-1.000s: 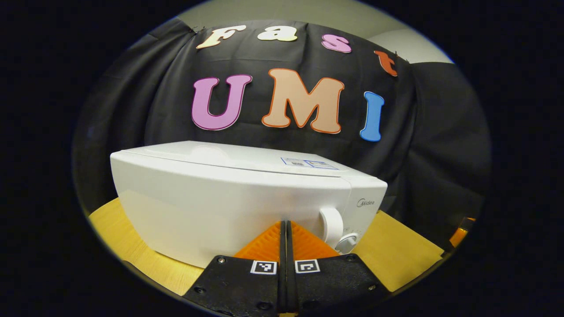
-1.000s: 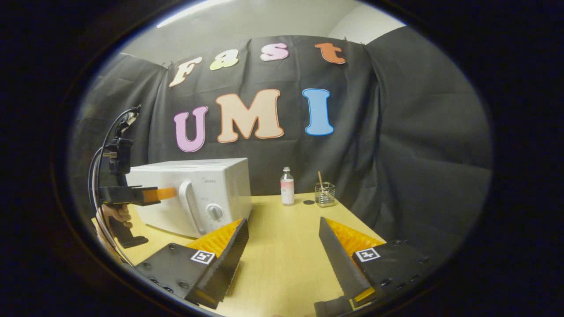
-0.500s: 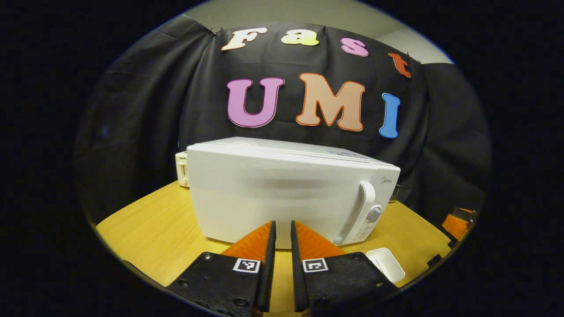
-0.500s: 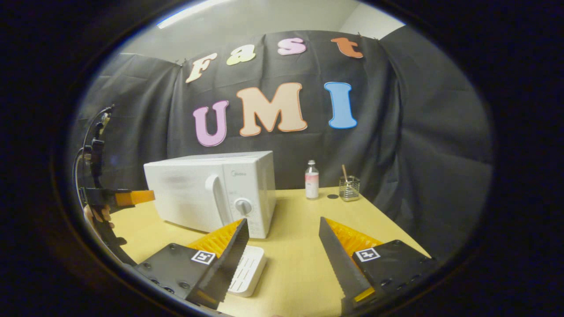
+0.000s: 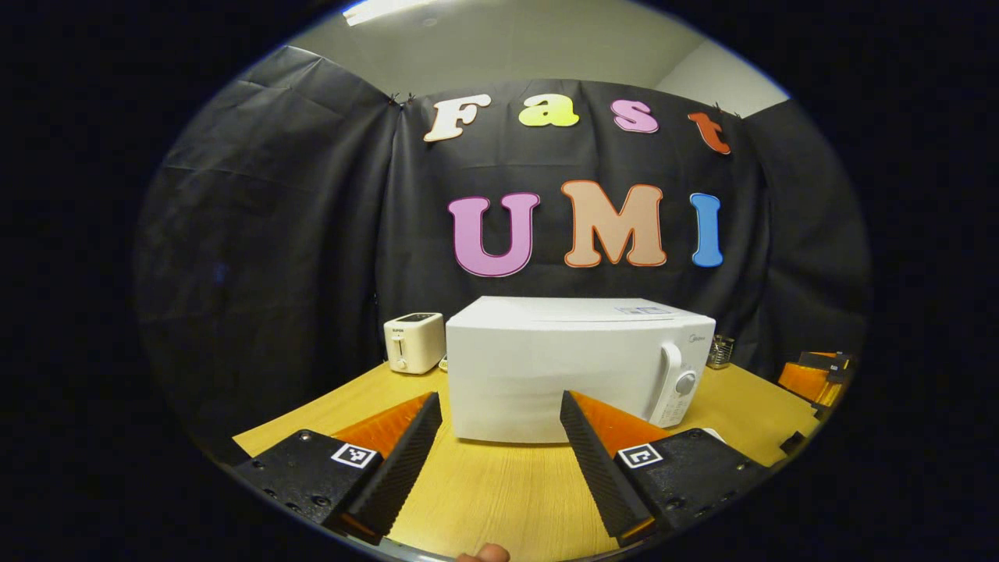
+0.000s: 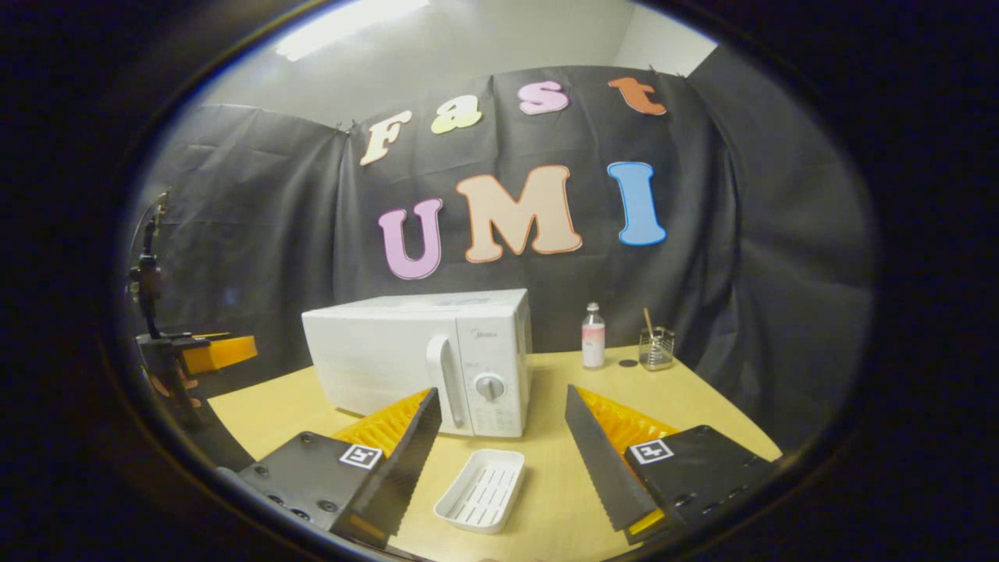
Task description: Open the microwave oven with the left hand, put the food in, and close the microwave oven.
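Note:
The white microwave oven (image 5: 574, 367) (image 6: 421, 355) stands on the wooden table with its door shut; its handle (image 6: 451, 386) (image 5: 663, 382) and dial (image 6: 490, 387) are on its right side. My left gripper (image 5: 499, 437) hangs open in front of it, well short of the door, with nothing between its fingers. It also appears far left in the right gripper view (image 6: 215, 353). A white ribbed tray (image 6: 481, 489) lies empty on the table before the microwave, between the fingers of my open right gripper (image 6: 499, 441) but below them.
A white toaster (image 5: 414, 342) sits left of the microwave at the back. A small bottle (image 6: 593, 336) and a wire holder with a stick (image 6: 655, 347) stand at the back right. The table (image 6: 702, 421) ends near the right wall.
My left gripper has pulled back from the microwave door and opened from shut. The right gripper has drawn back too, bringing the white tray into view.

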A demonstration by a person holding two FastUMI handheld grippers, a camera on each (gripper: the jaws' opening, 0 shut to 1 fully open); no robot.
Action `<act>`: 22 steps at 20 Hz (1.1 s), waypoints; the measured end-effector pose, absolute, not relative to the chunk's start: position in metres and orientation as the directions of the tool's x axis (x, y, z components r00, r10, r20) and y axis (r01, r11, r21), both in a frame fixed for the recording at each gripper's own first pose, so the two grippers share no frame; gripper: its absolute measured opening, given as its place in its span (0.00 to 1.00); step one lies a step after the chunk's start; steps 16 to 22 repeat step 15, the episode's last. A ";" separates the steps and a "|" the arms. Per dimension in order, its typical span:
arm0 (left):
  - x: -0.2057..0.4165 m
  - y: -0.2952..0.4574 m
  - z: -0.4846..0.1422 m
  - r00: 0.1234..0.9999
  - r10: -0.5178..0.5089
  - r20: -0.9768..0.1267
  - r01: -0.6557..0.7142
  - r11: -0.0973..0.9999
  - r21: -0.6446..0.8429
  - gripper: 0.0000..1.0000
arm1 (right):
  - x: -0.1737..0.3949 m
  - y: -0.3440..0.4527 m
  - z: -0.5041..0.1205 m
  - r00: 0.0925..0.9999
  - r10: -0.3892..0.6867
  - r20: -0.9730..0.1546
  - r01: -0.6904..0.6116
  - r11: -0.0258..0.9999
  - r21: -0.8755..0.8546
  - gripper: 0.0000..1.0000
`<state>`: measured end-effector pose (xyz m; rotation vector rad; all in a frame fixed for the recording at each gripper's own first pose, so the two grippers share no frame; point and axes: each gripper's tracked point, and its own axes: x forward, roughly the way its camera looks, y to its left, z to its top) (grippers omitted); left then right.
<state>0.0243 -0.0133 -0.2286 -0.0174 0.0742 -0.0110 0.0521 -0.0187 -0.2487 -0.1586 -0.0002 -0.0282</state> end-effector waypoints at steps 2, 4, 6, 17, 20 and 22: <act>0.016 -0.008 -0.220 0.998 -0.004 -0.058 0.003 1.000 -0.026 0.96 | 0.048 -0.020 -0.235 0.999 -0.034 0.019 0.036 0.985 -0.166 0.99; 0.009 -0.002 -0.206 0.999 0.009 -0.036 -0.010 1.000 -0.025 0.96 | 0.043 -0.023 -0.223 0.998 -0.042 0.037 0.048 0.986 -0.161 0.92; -0.002 0.003 -0.192 1.000 0.021 -0.004 -0.021 1.000 -0.015 0.94 | 0.035 -0.022 -0.212 0.998 -0.037 0.052 0.045 0.987 -0.154 0.92; -0.049 0.010 -0.151 0.994 0.040 0.099 -0.038 0.999 -0.021 0.96 | 0.006 -0.018 -0.191 0.996 -0.031 0.083 0.044 0.986 -0.163 0.92; -0.049 0.010 -0.151 0.994 0.040 0.099 -0.038 0.999 -0.021 0.96 | 0.006 -0.018 -0.191 0.996 -0.031 0.083 0.044 0.986 -0.163 0.92; -0.049 0.010 -0.151 0.994 0.040 0.099 -0.038 0.999 -0.021 0.96 | 0.006 -0.018 -0.191 0.996 -0.031 0.083 0.044 0.986 -0.163 0.92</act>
